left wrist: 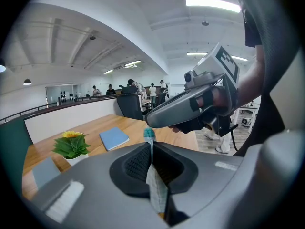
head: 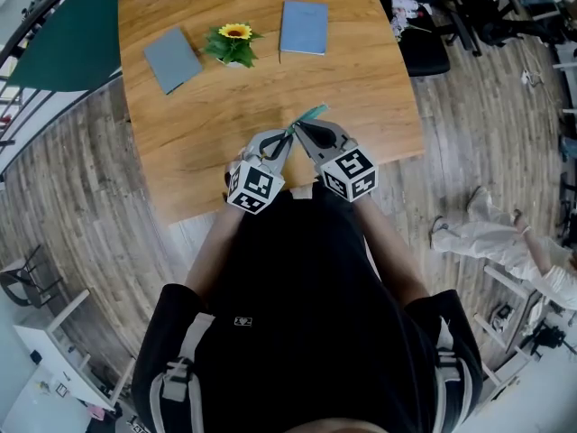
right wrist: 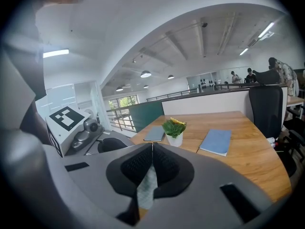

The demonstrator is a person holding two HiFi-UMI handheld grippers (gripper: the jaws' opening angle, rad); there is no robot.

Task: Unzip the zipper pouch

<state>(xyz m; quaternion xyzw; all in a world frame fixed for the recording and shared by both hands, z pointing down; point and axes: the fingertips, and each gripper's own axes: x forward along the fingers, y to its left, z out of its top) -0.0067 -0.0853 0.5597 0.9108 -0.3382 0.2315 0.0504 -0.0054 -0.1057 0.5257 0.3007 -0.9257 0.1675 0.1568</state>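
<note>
Left gripper (left wrist: pixel 150 146) and right gripper (right wrist: pixel 152 146) pinch the zipper pouch (left wrist: pixel 155 189).
Looks light and limp (thin cloth); hold by its teal end (left wrist: pixel 149 133).

1. The table (head: pixel 225 97): wood, smooth, low sheen, grain showing.
2. My left gripper (left wrist: pixel 151 146) and my right gripper (right wrist: pixel 152 147): matt grey plastic shells; pads (left wrist: pixel 137 165) black, finely ribbed.
3. The zipper pouch (left wrist: pixel 155 191): thin pale cloth with a woven look, teal trim.
4. The blue notebook (head: pixel 303 27) and the grey notebook (head: pixel 173 59): matt covers.
5. The floor (head: pixel 81 197): wood planks.
</note>
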